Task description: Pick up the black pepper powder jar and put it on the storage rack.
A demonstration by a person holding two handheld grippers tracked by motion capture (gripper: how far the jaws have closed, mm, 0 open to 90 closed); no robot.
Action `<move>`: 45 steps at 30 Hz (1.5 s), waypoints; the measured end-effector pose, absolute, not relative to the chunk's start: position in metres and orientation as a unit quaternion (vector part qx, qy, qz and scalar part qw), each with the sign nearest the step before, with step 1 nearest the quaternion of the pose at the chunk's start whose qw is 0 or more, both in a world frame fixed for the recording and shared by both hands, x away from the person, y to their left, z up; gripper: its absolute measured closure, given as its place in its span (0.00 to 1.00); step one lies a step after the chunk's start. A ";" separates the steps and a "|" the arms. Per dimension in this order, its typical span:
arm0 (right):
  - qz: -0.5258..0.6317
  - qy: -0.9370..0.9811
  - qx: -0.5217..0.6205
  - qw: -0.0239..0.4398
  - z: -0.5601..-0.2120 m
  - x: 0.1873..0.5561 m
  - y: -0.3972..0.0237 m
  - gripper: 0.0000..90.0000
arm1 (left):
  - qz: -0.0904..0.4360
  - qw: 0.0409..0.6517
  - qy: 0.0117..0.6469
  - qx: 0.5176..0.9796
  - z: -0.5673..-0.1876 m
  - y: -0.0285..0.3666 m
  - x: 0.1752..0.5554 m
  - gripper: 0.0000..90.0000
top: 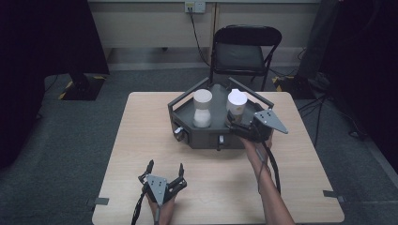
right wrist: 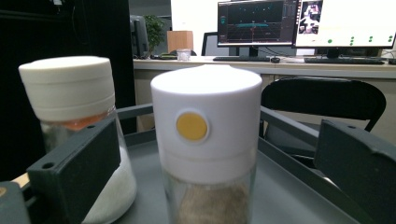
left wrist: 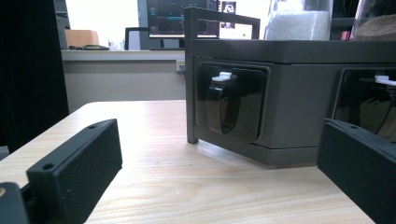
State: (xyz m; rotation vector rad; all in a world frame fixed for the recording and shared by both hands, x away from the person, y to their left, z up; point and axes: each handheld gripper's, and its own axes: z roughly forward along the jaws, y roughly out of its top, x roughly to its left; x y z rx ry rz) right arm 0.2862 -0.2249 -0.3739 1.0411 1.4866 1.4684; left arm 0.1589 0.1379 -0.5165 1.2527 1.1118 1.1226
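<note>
The right hand-held gripper [top: 233, 123] reaches over the near rim of the grey tray [top: 211, 136] toward the white-lidded jar [top: 236, 104]. Its jaws are spread wide; in the right gripper view they stand on either side of the jar [right wrist: 206, 140], clear of the glass, so nothing is gripped. The jar stands upright on the tray's right half, with a yellow dot [right wrist: 192, 126] on its lid facing the gripper and brownish contents below.

Just left of it on the same tray stands a second jar [top: 202, 108] with a cream lid and white contents, also upright; the two are near but apart. In the right gripper view this second jar [right wrist: 70, 107] sits partly behind the left jaw. The tray's raised rail [right wrist: 289, 128] runs behind both jars.

The left hand-held gripper [top: 165, 168] rests low near the tabletop's [top: 141, 136] front edge, well apart from the tray, jaws wide apart and holding nothing. Its own view looks across bare wood at the tray's side wall [left wrist: 289, 107], where a dark recess with a white latch [left wrist: 223, 77] shows.

Beyond the tabletop stands a black folding chair [top: 245, 49].
</note>
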 end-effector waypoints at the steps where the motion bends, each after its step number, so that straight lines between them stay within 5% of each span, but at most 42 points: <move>1: 0.578 0.586 0.411 0.392 -0.375 0.284 -0.225 0.00 | 0.471 0.533 0.466 0.525 -0.516 0.138 0.159 0.00; 19: 0.583 0.572 0.417 0.400 -0.400 0.239 -0.238 0.00 | 0.471 0.533 0.467 0.525 -0.517 0.138 0.159 0.00; 45: 0.557 0.547 0.458 0.426 -0.480 0.164 -0.242 0.00 | 0.472 0.533 0.467 0.525 -0.517 0.137 0.159 0.00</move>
